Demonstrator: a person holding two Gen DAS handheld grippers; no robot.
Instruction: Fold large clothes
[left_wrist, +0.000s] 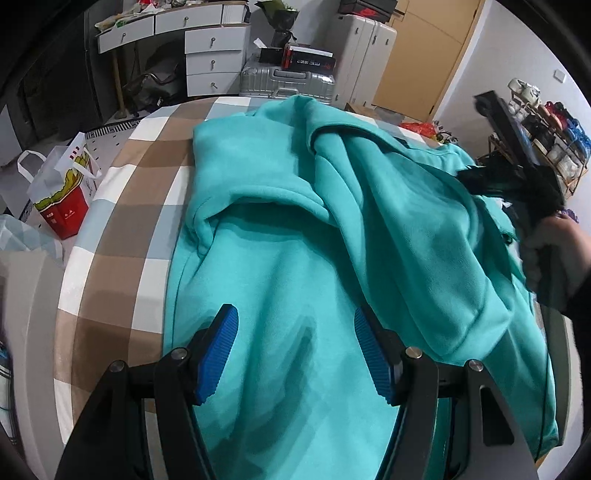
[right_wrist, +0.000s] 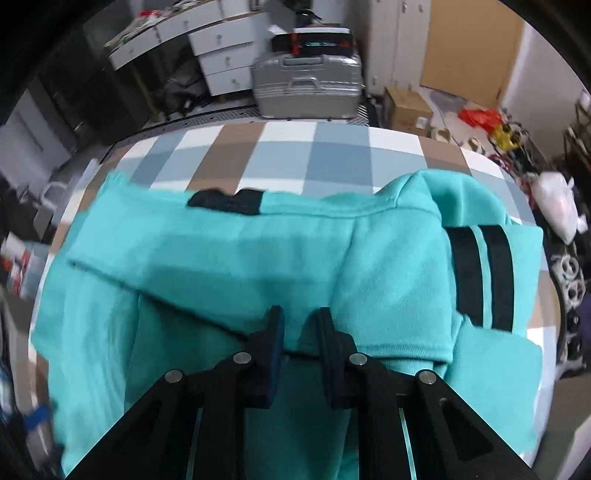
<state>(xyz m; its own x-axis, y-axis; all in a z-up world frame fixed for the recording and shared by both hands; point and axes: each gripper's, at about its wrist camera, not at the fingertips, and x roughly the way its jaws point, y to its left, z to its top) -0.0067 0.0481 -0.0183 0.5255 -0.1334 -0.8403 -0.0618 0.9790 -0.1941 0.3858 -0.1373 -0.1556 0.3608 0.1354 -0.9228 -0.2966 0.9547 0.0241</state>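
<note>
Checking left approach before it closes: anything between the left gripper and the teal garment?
Nothing visible. The left gripper hangs open directly over the teal garment on the checked bedcover, only fabric below its pads. The right gripper is off at the garment's far side.

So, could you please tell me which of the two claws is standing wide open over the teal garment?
The left claw: its blue pads sit far apart over the teal garment. The right claw has its fingers nearly together, with a fold of fabric between them.
</note>
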